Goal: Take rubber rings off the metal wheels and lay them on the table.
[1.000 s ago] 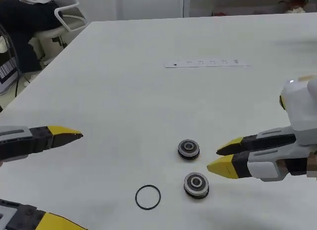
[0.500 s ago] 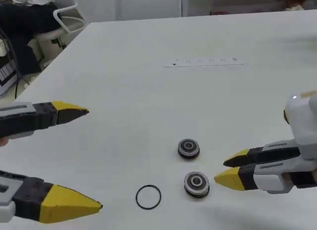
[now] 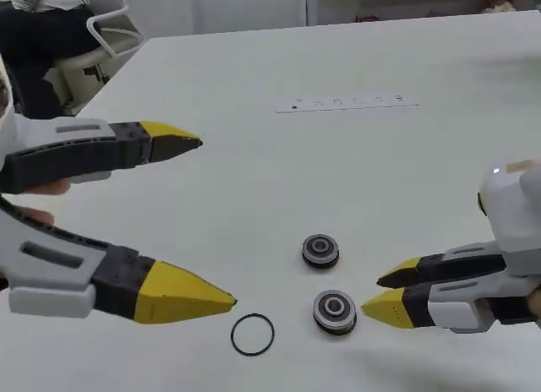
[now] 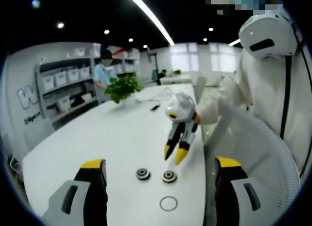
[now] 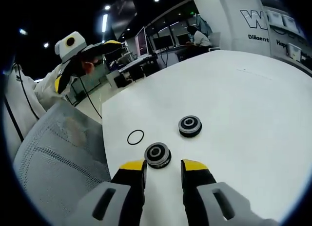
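Table (image 3: 254,172) open all round; ring (image 3: 253,334) just beside near wheel (image 3: 335,312).

Bright overhead light; soft shadows; fisheye-warped edges

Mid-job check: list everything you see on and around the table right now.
metal wheels: 2, silver with dark rims, close together on the table
rubber ring: 1, black, lying loose on the table left of the nearer wheel
table: 1, white
marked strip: 1, pale, far part of the table
chair: 1, white, past the table's far left corner
plant: 1, green, far beyond the wheels in the left gripper view
left gripper: 1, yellow-tipped, wide open, empty
right gripper: 1, yellow-tipped, narrowly open, tips by the nearer wheel
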